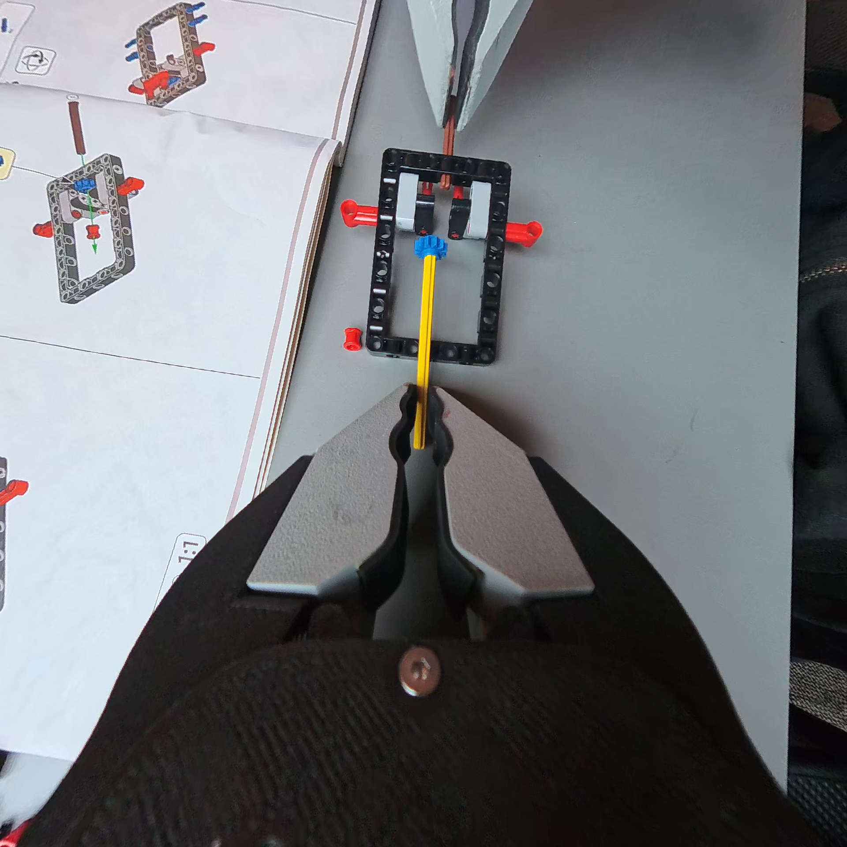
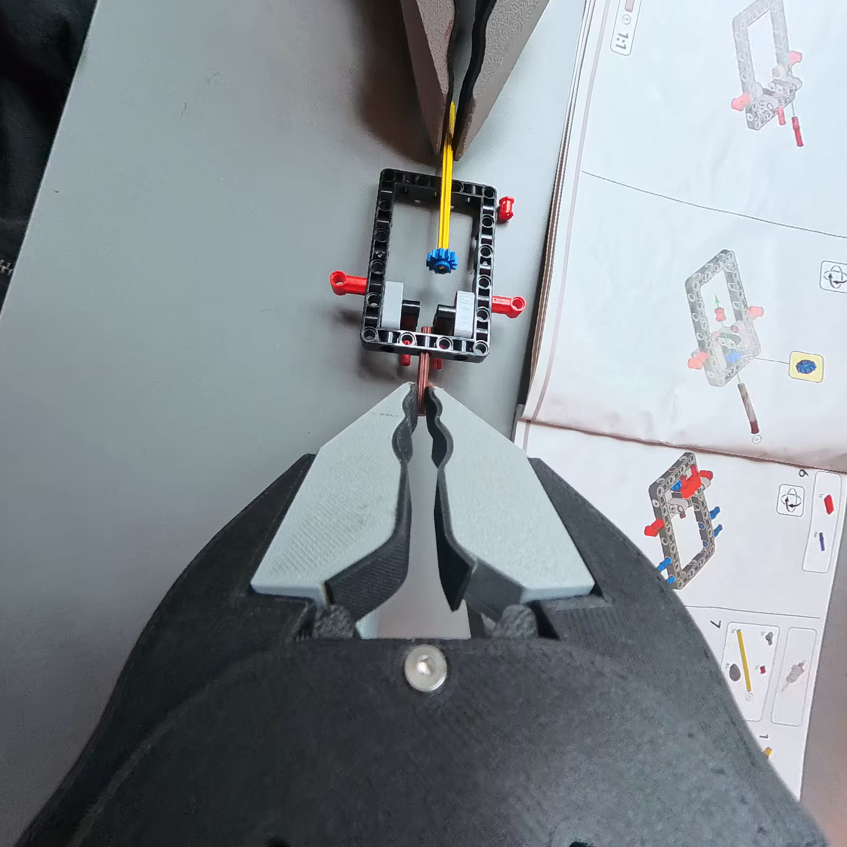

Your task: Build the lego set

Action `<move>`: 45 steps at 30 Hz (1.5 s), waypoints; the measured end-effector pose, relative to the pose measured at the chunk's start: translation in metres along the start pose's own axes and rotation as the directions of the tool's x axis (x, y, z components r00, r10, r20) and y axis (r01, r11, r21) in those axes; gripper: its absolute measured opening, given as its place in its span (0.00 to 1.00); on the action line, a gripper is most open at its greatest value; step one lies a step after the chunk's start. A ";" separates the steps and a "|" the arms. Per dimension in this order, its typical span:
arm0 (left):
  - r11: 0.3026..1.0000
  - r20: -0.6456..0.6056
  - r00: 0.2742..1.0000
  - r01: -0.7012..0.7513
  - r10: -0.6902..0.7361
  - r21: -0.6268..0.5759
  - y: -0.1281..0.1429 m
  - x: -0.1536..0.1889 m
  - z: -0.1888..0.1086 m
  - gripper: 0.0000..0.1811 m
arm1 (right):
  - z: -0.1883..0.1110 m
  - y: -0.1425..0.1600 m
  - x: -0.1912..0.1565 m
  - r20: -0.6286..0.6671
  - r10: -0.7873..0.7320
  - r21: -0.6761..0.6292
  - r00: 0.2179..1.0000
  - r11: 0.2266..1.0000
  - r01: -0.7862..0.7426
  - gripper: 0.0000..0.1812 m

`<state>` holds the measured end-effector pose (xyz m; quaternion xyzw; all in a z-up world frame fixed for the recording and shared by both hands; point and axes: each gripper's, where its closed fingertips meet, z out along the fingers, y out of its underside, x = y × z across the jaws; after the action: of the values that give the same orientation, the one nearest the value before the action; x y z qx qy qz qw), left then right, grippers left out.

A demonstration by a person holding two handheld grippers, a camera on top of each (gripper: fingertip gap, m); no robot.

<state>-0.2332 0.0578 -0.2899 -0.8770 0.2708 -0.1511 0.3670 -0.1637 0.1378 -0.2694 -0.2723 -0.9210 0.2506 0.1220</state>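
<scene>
Grey table (image 1: 641,366), black frame (image 1: 385,256), booklet (image 1: 160,412).

Grey tabletop (image 1: 641,321); dark fabric (image 1: 825,412) along table's edge.

A plain grey tabletop (image 1: 641,321) is serving as a hobby or test bench, perhaps in an office or lab: an open instruction booklet (image 1: 160,366) is lying beside a half-built black frame (image 1: 382,275).

Plain grey table (image 1: 641,412), black lego frame (image 1: 382,275) lying flat mid-table, a loose little red bush (image 1: 352,339) just off its 7 o'clock corner, open manual (image 1: 160,321) at 9 o'clock.
</scene>
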 end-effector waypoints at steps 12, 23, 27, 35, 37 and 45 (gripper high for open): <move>1.000 -0.002 1.000 0.002 -0.002 -0.001 0.000 0.000 0.000 0.02 | -0.001 -0.001 -0.004 0.006 -0.001 0.028 1.000 1.000 0.001 0.00; 1.000 -0.002 1.000 0.002 -0.002 -0.001 0.000 0.000 0.000 0.02 | -0.002 -0.002 -0.003 0.001 0.011 0.034 1.000 0.999 -0.011 0.06; 1.000 -0.002 1.000 0.002 -0.002 -0.001 0.000 0.000 0.000 0.02 | -0.004 -0.002 -0.002 0.004 0.022 0.035 1.000 0.999 -0.022 0.08; 1.000 -0.006 1.000 -0.006 0.006 -0.001 0.000 0.001 0.000 0.02 | -0.048 -0.002 -0.008 -0.052 0.178 0.246 0.983 0.956 -0.160 0.22; 1.000 -0.008 1.000 -0.014 0.014 -0.002 0.000 0.002 0.000 0.02 | -0.068 0.002 -0.007 -0.114 0.256 0.376 0.960 0.906 -0.197 0.26; 0.997 0.050 0.998 -0.047 0.044 0.056 -0.005 0.001 -0.007 0.02 | -0.102 0.037 -0.004 -0.207 0.478 0.705 0.854 0.678 -0.208 0.36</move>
<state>-0.2336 0.0563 -0.2811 -0.8633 0.2771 -0.1289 0.4017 -0.1077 0.2025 -0.2031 -0.4252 -0.6610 0.5208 0.3334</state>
